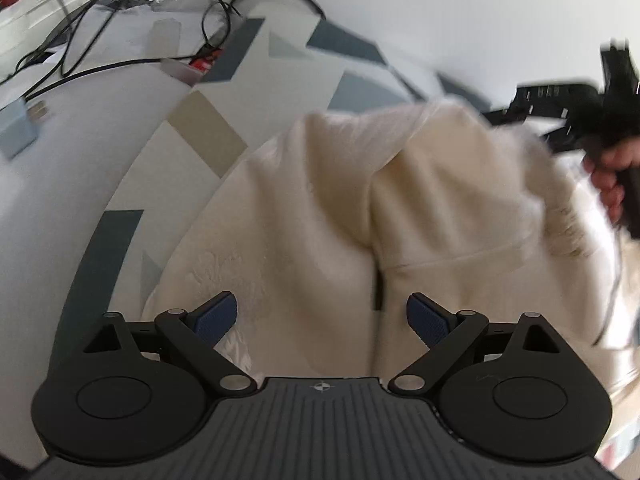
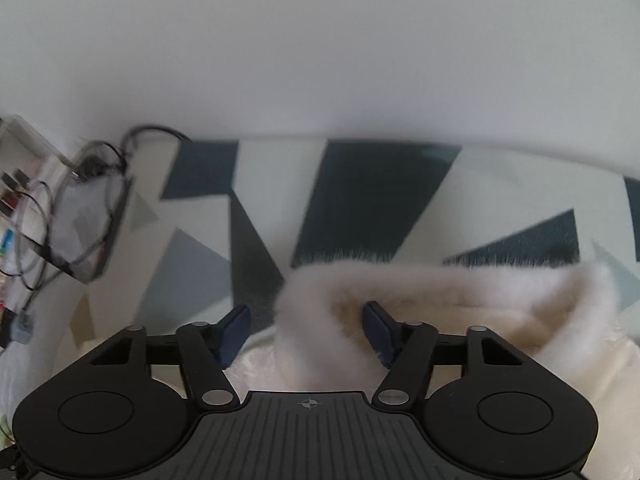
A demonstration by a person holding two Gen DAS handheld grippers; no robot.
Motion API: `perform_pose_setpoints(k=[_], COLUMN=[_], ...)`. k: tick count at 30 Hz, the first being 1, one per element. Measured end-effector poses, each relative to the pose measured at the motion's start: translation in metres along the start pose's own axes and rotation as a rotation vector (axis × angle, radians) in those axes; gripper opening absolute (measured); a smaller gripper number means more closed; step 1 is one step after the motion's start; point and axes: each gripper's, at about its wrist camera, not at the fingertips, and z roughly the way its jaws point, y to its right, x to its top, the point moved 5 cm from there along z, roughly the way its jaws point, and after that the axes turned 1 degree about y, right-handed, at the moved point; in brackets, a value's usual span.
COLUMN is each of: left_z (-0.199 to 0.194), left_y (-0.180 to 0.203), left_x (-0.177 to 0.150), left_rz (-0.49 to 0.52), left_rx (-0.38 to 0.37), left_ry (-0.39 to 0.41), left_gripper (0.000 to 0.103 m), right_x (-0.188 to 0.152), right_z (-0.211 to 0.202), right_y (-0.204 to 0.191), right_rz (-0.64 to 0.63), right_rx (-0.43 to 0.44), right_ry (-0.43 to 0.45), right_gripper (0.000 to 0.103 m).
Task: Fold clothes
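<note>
Cream fleece garment (image 1: 320,208) lies on geometric-patterned cloth (image 1: 208,92). Left gripper (image 1: 322,318) open above it; right gripper (image 2: 306,330) half-open, fuzzy fold between pads, unpinched. Cables (image 1: 120,20) beyond, white wall (image 2: 320,40) behind.

The cream-white fleece garment (image 1: 320,208) lies in a soft heap on the patterned mat of dark blue, grey and off-white triangles (image 1: 224,80), covering most of its near part. Its fabric is plush and fuzzy — fine hairs stand out along the upper edge. In the left wrist view one panel is folded over another, with a stitched seam running across the right side and a short dark slit just below the fold. In the right wrist view a thick furry rim (image 2: 440,280) curls upward — rolled into a rounded, open loop.
</note>
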Motion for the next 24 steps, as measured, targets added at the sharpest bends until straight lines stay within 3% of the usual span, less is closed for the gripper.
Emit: perform_pose_setpoints(k=[3, 4, 5, 6, 7, 9, 10, 11, 13, 15, 18, 21, 23, 24], left_z=[0.003, 0.003, 0.001, -0.002, -0.005, -0.011, -0.015, -0.021, -0.029, -0.031, -0.029, -0.035, -0.046, -0.053], left_y=[0.008, 0.01, 0.011, 0.011, 0.011, 0.01, 0.008, 0.005, -0.007, -0.028, -0.053, -0.062, -0.067, -0.07], left_x=[-0.003, -0.004, -0.005, -0.005, -0.006, -0.005, -0.003, -0.001, 0.004, 0.008, 0.009, 0.015, 0.021, 0.026], left_rz=[0.104, 0.137, 0.153, 0.159, 0.165, 0.172, 0.179, 0.193, 0.193, 0.115, 0.042, 0.012, -0.004, -0.014], left_rx=[0.014, 0.018, 0.007, -0.014, -0.035, -0.068, -0.037, 0.019, 0.1, 0.129, 0.191, 0.239, 0.271, 0.289], left_ry=[0.006, 0.005, 0.005, 0.006, 0.007, 0.008, 0.022, 0.047, 0.092, 0.082, 0.072, 0.1, 0.145, 0.175], left_gripper=[0.094, 0.093, 0.085, 0.071, 0.061, 0.024, 0.011, 0.005, 0.005, 0.005, 0.006, 0.006, 0.006, 0.006], right_x=[-0.001, -0.001, -0.002, -0.003, -0.004, -0.002, 0.001, 0.007, 0.016, 0.024, 0.03, 0.028, 0.024, 0.021], right_z=[0.0, 0.0, -0.002, -0.003, -0.007, -0.019, -0.029, -0.041, -0.059, -0.073, -0.063, -0.04, -0.038, -0.038], right_y=[-0.004, -0.004, -0.004, -0.005, -0.004, -0.002, 0.001, 0.006, 0.022, 0.041, 0.065, 0.076, 0.076, 0.076], right_rz=[-0.048, -0.054, -0.057, -0.059, -0.06, -0.057, -0.049, -0.027, 0.042, 0.13, 0.206, 0.232, 0.238, 0.241], right_rx=[-0.025, -0.034, -0.017, 0.0, 0.001, 0.022, 0.023, 0.014, -0.001, -0.014, -0.055, -0.101, -0.148, -0.168], right_ry=[-0.001, 0.002, 0.001, 0.002, 0.016, 0.079, 0.141, 0.214, 0.337, 0.436, 0.454, 0.411, 0.415, 0.418], right_gripper=[0.047, 0.03, 0.021, 0.019, 0.011, 0.009, 0.009, 0.008, 0.008, 0.008, 0.008, 0.013, 0.041, 0.046])
